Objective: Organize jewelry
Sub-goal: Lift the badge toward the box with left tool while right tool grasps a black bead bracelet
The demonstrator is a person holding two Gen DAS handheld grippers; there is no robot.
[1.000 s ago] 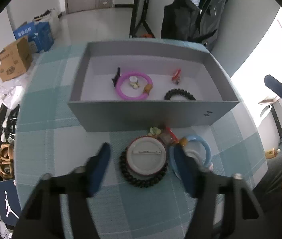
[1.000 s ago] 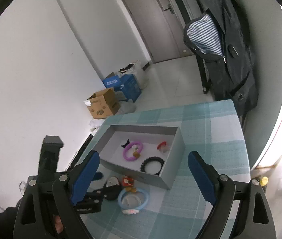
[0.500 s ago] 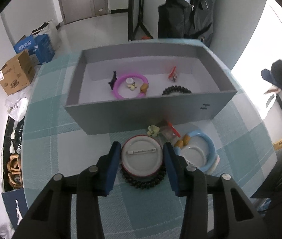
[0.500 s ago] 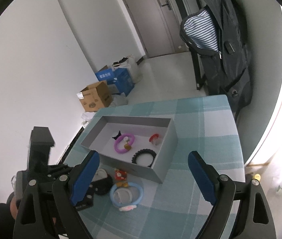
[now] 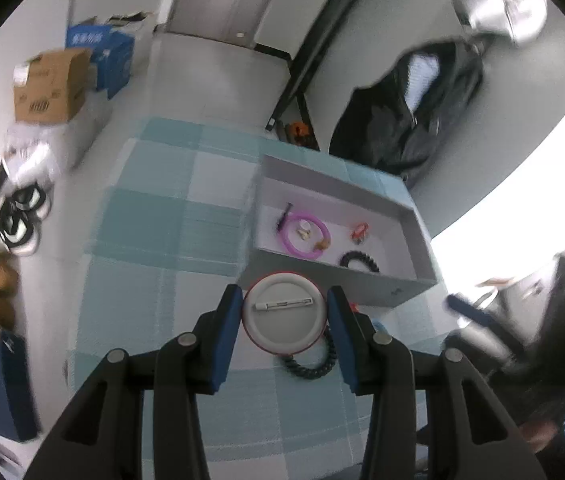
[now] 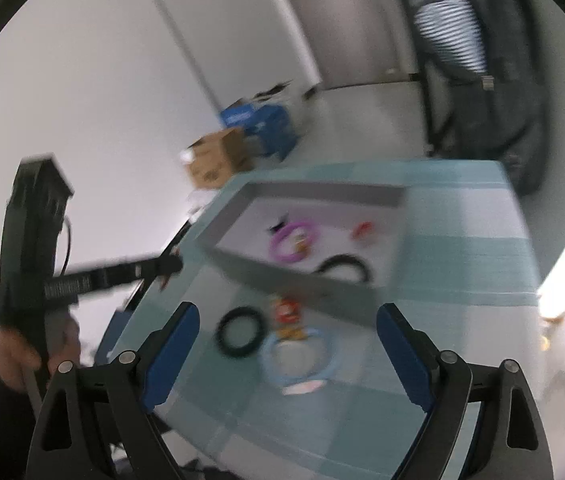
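The left gripper [image 5: 284, 311] holds a round pin badge [image 5: 284, 312] between its blue fingers [image 5: 227, 316], one pad pressed on each side of the badge's red rim. The badge shows its pale grey back, with a metal pin bar across it, and it is lifted above the counter [image 5: 154, 216], which is covered in a teal and white checked cloth. Below the badge, a black beaded bracelet [image 5: 314, 364] lies flat on the cloth. Just beyond the badge stands a shallow grey tray [image 5: 414, 216] with a white floor. In the tray lie a pink ring bracelet [image 5: 305, 236] with small pale charms inside its loop, a small red piece [image 5: 360, 232] to its right, and another black beaded bracelet [image 5: 358, 262] near the front wall. The right gripper [image 6: 288, 350] hovers over the counter with its fingers spread wide and nothing between them. This right view is blurred. Beneath it a light blue ring bracelet [image 6: 302, 364] rests on the cloth, touching a small red and orange charm [image 6: 288, 316], in front of the tray's near wall. The black beaded bracelet sits just left of the charm.
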